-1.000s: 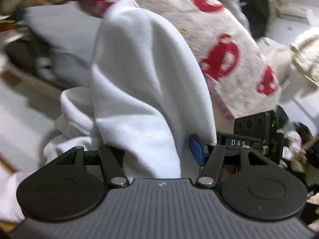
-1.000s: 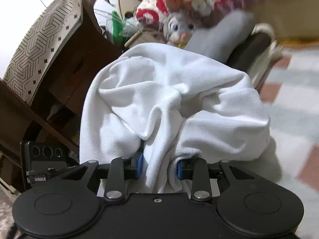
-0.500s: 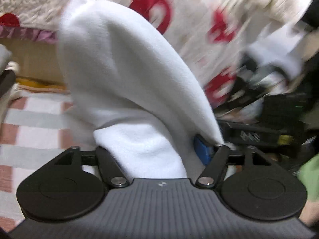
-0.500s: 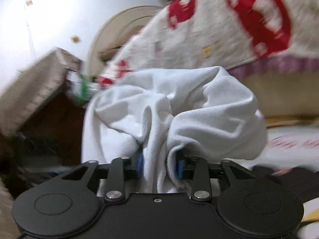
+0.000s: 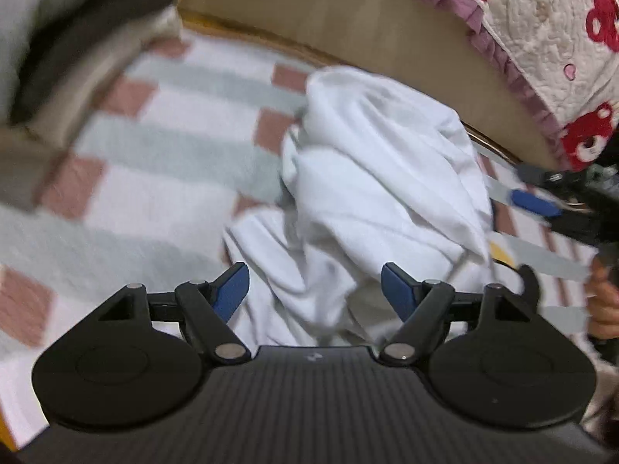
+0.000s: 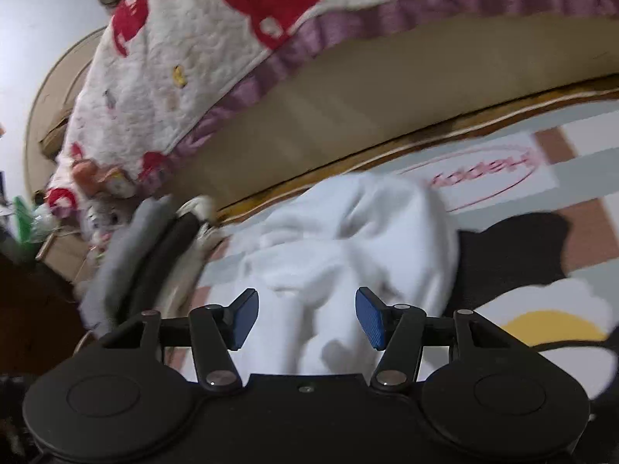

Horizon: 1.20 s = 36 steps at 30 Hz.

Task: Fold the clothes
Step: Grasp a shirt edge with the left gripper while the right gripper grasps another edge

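Note:
A crumpled white garment [image 5: 379,178] lies in a heap on the checked mat [image 5: 162,178] beside the bed. My left gripper [image 5: 314,274] hovers at the heap's near edge. Its jaws stand wide and are closing slightly, with cloth between them, and the blue pads [image 5: 232,290] do not press on it. In the right wrist view the same white garment [image 6: 348,239] lies ahead. My right gripper [image 6: 306,294] has its jaws opening, with a fold of cloth loose between them. A blue fingertip of the right gripper [image 5: 534,201] shows at the left view's right edge.
The bed's beige side [image 6: 348,96] and a quilt with red figures [image 6: 201,38] rise behind the mat. Grey and dark clothes [image 5: 77,38] are stacked at the left. A dark rug with a yellow-and-white shape [image 6: 541,324] lies at the right. A hand [image 5: 603,301] shows.
Both grippers held the white garment up a second ago. Their jaws have spread and let it go, both views have swung down, and the garment now rests on the mat.

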{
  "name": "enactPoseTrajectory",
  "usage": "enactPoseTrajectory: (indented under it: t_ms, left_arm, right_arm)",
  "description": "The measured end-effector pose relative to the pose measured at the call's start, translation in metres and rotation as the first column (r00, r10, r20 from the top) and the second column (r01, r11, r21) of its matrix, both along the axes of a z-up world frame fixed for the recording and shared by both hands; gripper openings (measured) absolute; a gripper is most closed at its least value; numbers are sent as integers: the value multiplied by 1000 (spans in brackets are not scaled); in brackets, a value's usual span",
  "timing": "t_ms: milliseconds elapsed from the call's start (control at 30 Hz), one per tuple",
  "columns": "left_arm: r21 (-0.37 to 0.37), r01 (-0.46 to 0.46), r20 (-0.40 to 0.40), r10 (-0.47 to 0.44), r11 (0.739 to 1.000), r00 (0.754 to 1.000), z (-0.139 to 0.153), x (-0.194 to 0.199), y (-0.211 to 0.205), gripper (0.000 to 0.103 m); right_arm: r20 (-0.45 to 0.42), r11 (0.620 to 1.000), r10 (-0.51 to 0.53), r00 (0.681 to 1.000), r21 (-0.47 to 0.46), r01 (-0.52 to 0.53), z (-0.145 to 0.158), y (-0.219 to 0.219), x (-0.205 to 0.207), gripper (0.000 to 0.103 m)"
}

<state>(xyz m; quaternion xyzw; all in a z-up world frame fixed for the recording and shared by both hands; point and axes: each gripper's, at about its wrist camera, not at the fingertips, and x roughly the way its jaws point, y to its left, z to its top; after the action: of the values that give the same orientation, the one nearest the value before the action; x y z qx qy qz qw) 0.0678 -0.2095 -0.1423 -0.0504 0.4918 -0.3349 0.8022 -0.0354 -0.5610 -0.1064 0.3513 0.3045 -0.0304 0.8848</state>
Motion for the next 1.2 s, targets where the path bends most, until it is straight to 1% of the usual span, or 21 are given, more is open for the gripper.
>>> enactPoseTrajectory:
  t_ms: [100,200,333,367,400,467,533,567,600,633,667,733,767,800,867,967,1000,1067,1100,1167,1200]
  left_arm:
    - [-57,24,11,-23,998,1000,-3,-1,-1,70]
    - [-81,77,87,-70,994,994,3,-12,-6,69]
    - [-108,167,174,-146,980,974,11,-26,-19,69]
    - [-109,188,190,-165,976,968,13,-28,-26,69]
    - [-107,211,207,-186,972,961,15,-31,-32,69]
    - [-97,243,227,-216,965,950,16,-38,-41,72]
    - [-90,272,240,-244,958,940,17,-43,-49,72]
    - [-99,306,242,-275,947,931,17,-45,-55,72]
    - [-104,361,248,-328,927,912,17,-47,-63,73]
    - [-89,432,266,-396,898,879,17,-51,-74,73]
    - [-43,474,285,-444,879,849,16,-54,-87,75]
    - [71,447,292,-447,892,846,7,-53,-108,76]
    - [121,430,295,-446,895,845,4,-52,-116,72]
    - [150,412,298,-439,899,848,1,-48,-116,45]
    - [210,373,316,-424,904,849,-4,-42,-114,6]
    - [281,292,448,-394,914,803,12,-43,-91,5]
    - [286,262,482,-374,922,792,20,-43,-82,5]
    - [244,207,528,-309,947,791,43,-37,-61,5]
    - [226,189,552,-286,956,783,54,-36,-52,5]
    - [188,153,602,-237,970,763,77,-36,-34,5]
    - [167,143,617,-217,975,756,86,-37,-27,5]
  right_arm:
    - [-76,999,24,997,-19,-25,-11,11,15,62]
    - [-138,998,16,990,-60,-25,-22,16,21,63]
    - [-163,995,-30,986,-97,14,-40,5,22,64]
    - [-150,993,-33,988,-119,15,-43,2,24,60]
    - [-135,990,-24,991,-143,5,-44,1,24,38]
    - [-97,983,6,995,-183,-24,-43,4,28,12]
    - [-26,979,36,999,-198,-41,-35,9,27,11]
    - [14,980,61,998,-190,-58,-29,11,24,11]
    - [43,981,88,995,-177,-79,-24,13,22,11]
    - [63,982,106,992,-162,-95,-21,13,20,11]
    - [68,985,112,991,-143,-102,-23,11,20,11]
    - [78,988,123,989,-104,-115,-26,8,18,11]
    - [87,989,124,989,-88,-116,-27,6,17,11]
    - [100,991,116,988,-80,-108,-25,5,14,11]
    - [125,993,96,987,-79,-86,-18,3,3,11]
    - [129,991,57,990,-131,-40,-2,6,-19,10]
    - [122,987,47,991,-160,-27,4,9,-25,10]
    - [102,980,28,994,-197,-7,13,12,-32,10]
    - [86,984,22,996,-180,-6,16,12,-34,10]
    - [52,996,2,999,-91,2,20,12,-38,10]
    - [59,999,-2,998,-43,5,22,13,-41,9]
